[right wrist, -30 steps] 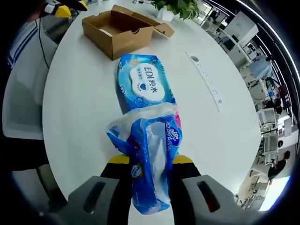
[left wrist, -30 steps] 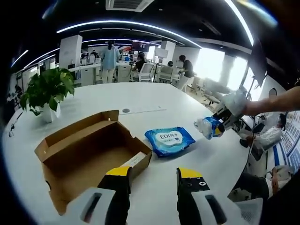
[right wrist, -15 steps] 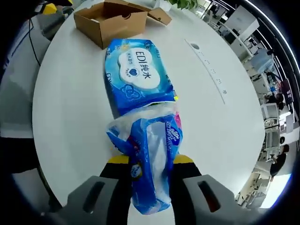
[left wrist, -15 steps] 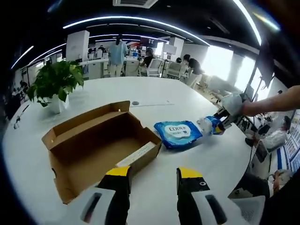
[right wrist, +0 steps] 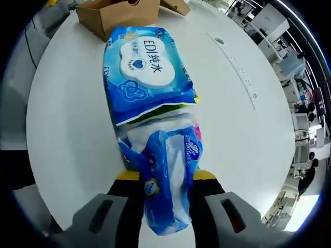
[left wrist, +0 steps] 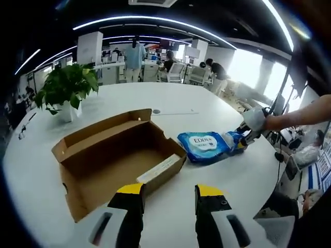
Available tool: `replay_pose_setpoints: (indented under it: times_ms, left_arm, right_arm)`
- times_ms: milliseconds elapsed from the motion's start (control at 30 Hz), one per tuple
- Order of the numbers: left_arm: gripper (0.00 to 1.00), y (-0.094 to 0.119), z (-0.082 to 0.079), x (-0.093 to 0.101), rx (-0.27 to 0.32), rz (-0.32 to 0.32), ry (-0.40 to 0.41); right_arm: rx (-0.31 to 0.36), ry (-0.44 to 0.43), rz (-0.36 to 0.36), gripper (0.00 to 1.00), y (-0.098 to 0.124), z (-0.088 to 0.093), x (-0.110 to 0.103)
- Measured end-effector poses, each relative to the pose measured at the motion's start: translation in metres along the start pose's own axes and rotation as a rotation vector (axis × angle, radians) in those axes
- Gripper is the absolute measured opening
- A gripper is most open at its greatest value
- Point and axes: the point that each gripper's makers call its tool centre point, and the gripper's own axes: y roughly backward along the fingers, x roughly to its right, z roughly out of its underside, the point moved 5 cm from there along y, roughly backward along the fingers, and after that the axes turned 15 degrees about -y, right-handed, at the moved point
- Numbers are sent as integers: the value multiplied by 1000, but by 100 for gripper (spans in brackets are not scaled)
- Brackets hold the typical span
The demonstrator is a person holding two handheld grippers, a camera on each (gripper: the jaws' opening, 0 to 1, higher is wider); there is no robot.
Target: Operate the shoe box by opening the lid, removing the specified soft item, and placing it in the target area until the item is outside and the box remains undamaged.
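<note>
Holding: your right gripper (right wrist: pixel 165 178) clamps a blue tissue pack (right wrist: pixel 168 175) just above the white table (right wrist: pixel 238 129).
Neighbour: wet-wipes packet (right wrist: pixel 145 67) touching it.
Left gripper (left wrist: pixel 168 194): jaws apart, empty.
Shoe box (left wrist: pixel 116 160): open, beside the packet.

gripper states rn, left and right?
Left hand-held gripper: open, holding nothing.
Right hand-held gripper: shut on the blue tissue pack.
</note>
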Motion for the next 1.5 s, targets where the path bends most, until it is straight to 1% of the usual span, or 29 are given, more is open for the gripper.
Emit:
replay_pose_setpoints:
  times_ms: [267,367,467,567,733,900,1033,1100,1300,1367,1500]
  left_arm:
    - [39,-4,0,1,0,5,5]
    - [39,-4,0,2,1,6,5]
    - [39,-5,3,2,0,6,10]
    - [39,-5,3,3,7,12,13]
    - [39,-2,5,3,17,16,17]
    - [39,3,6,0,30,15,20]
    - [39,6,10,-1,29,20,16]
    - [39,8,11,-2,31,22,11]
    - [39,14,16,-6,38,22,16]
    - [39,18,17,-7,42,22,14]
    - [39,23,22,-11,45,19,20]
  right_arm:
    - [11,17,2,36,0,-3,5]
    - [4,62,-8,38,2,-2,3]
    - [1,93,7,38,4,-2,2]
    - [3,97,16,37,7,-3,1]
    - [-1,101,30,36,14,-4,0]
    - [4,93,50,34,31,-7,-4]
    - [8,84,68,33,41,-8,-7]
    - [10,73,74,33,45,-9,-8]
    - [13,74,91,32,54,-11,-14]
    - [21,58,93,31,57,-13,-17]
    - [29,62,99,31,62,-16,-22]
